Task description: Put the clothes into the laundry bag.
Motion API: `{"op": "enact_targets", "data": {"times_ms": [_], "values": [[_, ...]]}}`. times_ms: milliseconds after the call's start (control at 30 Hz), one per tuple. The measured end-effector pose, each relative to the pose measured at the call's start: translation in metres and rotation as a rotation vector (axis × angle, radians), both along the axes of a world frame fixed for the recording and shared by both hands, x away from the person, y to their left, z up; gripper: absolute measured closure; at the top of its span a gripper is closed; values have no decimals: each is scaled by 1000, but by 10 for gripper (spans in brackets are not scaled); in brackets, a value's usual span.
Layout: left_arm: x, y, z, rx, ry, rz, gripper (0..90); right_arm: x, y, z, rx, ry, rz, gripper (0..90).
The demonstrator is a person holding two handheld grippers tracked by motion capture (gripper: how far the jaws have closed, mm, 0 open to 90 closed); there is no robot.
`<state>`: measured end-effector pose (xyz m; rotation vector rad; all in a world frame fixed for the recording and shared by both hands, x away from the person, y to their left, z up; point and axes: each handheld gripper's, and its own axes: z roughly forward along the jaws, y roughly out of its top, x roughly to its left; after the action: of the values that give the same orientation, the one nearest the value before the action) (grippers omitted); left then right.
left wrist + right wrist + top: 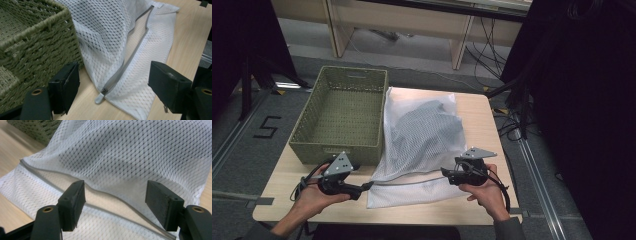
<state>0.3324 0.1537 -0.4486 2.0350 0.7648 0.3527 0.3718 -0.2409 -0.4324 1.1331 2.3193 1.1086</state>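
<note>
White mesh makes up the laundry bag [419, 135] lying flat on the wooden bench [492, 130], with a grey garment [427, 131] showing through its netting. The bag's far left edge lies against the olive woven basket [343, 116], which stands with its inside bare. A grey zipper [412, 181] runs along the near part of the bag, and its pull [104, 91] sits at the bag's left corner, right in front of the left gripper [368, 185]. That gripper is held low and level in the person's left hand [314, 196], pointing rightward at the corner, jaws apart with nothing between them. The right gripper [445, 172], in the right hand [484, 192], points leftward at the zipper's other end, its jaws spread wide over the mesh and gripping nothing.
</note>
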Motion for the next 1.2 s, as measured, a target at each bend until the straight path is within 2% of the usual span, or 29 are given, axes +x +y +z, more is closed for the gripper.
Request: {"op": "enact_targets", "data": {"times_ms": [33,67,133,167,200,300,333,400,533,567,600,633,667,700,733,767,800,833,900,933,967,1000,1033,1067,1133,1200], "values": [[-1,1,0,2,9,0,236,-2,0,2,5,28,-7,329],[-2,2,0,6,4,-10,232,-3,1,0,2,11,-2,327],[-4,2,0,12,11,-8,232,-6,1,0,7,18,-1,324],[-5,1,-1,6,2,-16,231,-6,0,0,2,1,14,324],[-6,2,0,23,0,-24,231,-8,1,0,1,4,17,323],[-10,1,-1,33,-2,-41,219,-16,3,-3,7,8,18,317],[-13,-1,-2,19,9,-34,216,-17,3,-5,6,6,25,314],[-15,-1,-3,42,-13,-43,208,-23,5,-7,3,15,23,307],[-23,-3,-7,62,-10,-38,195,-28,3,-10,-16,20,34,296],[-24,-4,-8,58,-8,-35,193,-32,2,-10,-7,20,15,294],[-26,-2,-8,82,-20,-42,191,-33,1,-10,-8,36,18,291],[-28,-3,-9,71,-20,-25,188,-36,0,-12,-4,27,10,290],[-31,-3,-10,74,-1,-10,180,-38,-1,-12,-1,32,4,289],[-32,-2,-11,81,-12,-18,177,-41,-1,-14,4,42,-8,289],[-33,1,-10,117,-26,-30,177,-42,-4,-15,-14,34,7,288],[-36,2,-10,120,-21,-24,175,-44,-5,-15,-15,41,8,285],[-37,3,-10,111,-16,-10,169,-47,-6,-17,-25,44,2,282],[-38,5,-10,121,-22,-12,166,-50,-7,-18,-26,41,1,281],[-40,6,-11,102,-17,0,166,-56,-8,-19,-27,50,-6,280],[-40,6,-10,106,-16,0,166,-58,-8,-19,-24,63,-10,279],[-39,7,-10,116,-20,-13,166,-60,-9,-20,-29,49,-2,278],[-38,7,-10,118,-17,-18,166,-62,-9,-19,-25,66,-11,278],[-38,7,-10,116,-24,-15,166,-61,-10,-20,-36,54,4,278],[-38,7,-11,105,-9,2,166,-62,-10,-20,-30,63,-4,278],[-38,6,-11,80,3,5,167,-61,-11,-22,-45,51,-2,278],[-37,7,-9,96,-10,-7,167,-60,-12,-23,-48,39,3,277]]}}
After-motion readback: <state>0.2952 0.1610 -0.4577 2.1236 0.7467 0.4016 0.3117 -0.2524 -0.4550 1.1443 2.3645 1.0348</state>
